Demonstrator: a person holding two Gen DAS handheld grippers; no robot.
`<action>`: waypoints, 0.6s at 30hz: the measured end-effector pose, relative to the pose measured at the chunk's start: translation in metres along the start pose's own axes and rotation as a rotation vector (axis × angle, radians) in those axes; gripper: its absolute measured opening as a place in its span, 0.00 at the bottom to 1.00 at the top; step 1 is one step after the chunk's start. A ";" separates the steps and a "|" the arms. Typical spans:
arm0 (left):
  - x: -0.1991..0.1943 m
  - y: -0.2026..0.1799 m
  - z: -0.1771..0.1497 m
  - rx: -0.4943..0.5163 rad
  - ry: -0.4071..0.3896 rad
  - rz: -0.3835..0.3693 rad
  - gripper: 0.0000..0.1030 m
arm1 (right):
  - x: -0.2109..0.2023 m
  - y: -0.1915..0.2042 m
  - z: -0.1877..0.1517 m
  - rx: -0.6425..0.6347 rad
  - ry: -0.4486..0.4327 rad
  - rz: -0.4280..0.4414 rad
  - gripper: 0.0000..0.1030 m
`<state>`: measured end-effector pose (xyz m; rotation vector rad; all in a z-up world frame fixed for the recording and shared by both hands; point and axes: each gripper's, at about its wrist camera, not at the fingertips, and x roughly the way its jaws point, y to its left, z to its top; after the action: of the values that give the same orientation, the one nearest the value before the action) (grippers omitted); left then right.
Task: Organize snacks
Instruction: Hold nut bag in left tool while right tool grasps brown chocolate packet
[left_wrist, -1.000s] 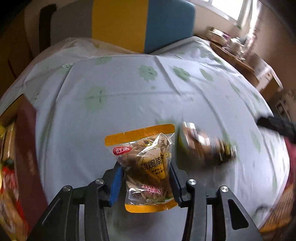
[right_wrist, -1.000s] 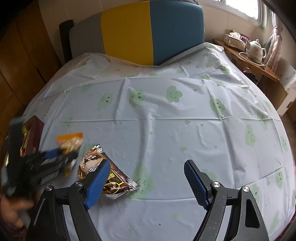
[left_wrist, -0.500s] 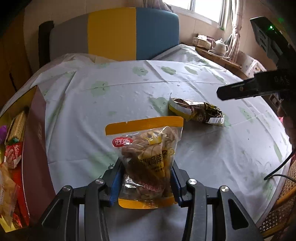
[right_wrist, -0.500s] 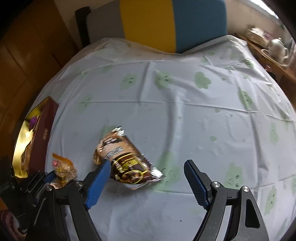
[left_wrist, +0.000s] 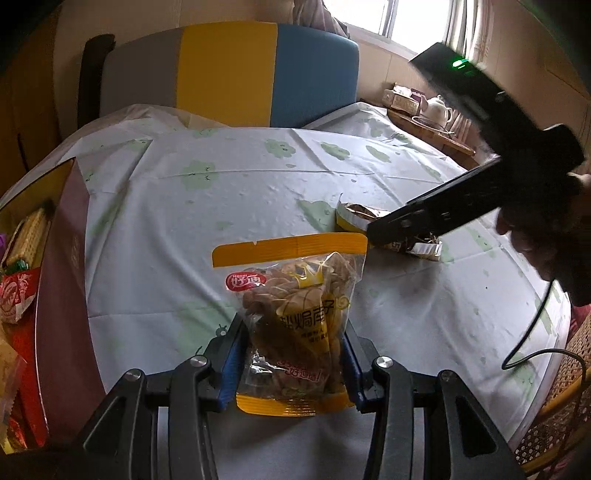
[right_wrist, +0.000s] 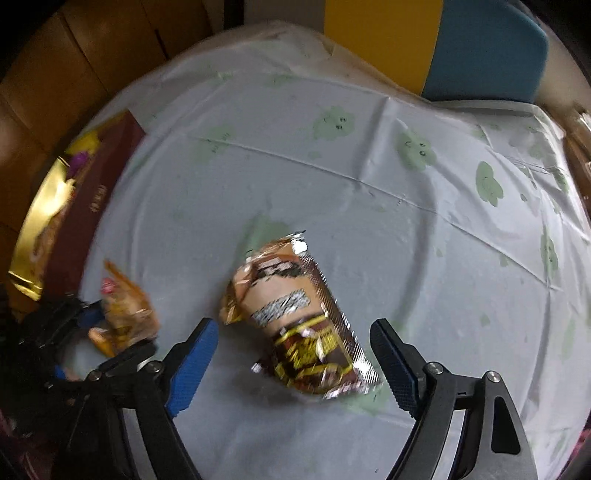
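A clear snack bag (left_wrist: 295, 291) with orange edges stands upright between the blue pads of my left gripper (left_wrist: 291, 332), which is shut on its lower half. The bag hangs just above the tablecloth (left_wrist: 221, 206). A brown foil packet (right_wrist: 295, 314) lies flat on the cloth. My right gripper (right_wrist: 291, 326) points steeply down over it, jaws opening, one finger on each side and neither pad touching it. The left wrist view shows the right gripper (left_wrist: 461, 199) covering part of that packet (left_wrist: 354, 214). The right wrist view shows the left gripper (right_wrist: 74, 317) with its bag (right_wrist: 125, 314) at the left.
A maroon box (left_wrist: 62, 258) with a gold inside holds several snacks at the table's left edge. A grey, yellow and blue chair back (left_wrist: 229, 74) stands behind the table. A side table with a teapot (left_wrist: 437, 109) is at the back right. A black cable (left_wrist: 535, 332) hangs at the right.
My right gripper has swung left and down over the brown packet, rolling as it went, and now straddles it. My left gripper, still holding the bag, shifted early and then stayed put.
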<state>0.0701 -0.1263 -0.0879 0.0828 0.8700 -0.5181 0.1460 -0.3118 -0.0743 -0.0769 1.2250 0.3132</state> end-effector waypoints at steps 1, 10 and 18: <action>0.000 0.000 0.000 -0.001 -0.001 -0.001 0.46 | 0.007 -0.002 0.004 0.001 0.021 0.013 0.82; 0.000 0.000 -0.003 0.004 -0.015 0.005 0.47 | 0.019 0.029 -0.011 -0.093 0.045 -0.044 0.48; 0.001 -0.004 -0.002 0.018 -0.012 0.034 0.47 | 0.017 0.028 -0.036 -0.033 0.033 0.004 0.52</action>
<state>0.0674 -0.1295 -0.0891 0.1108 0.8508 -0.4948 0.1102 -0.2900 -0.0996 -0.1083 1.2532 0.3368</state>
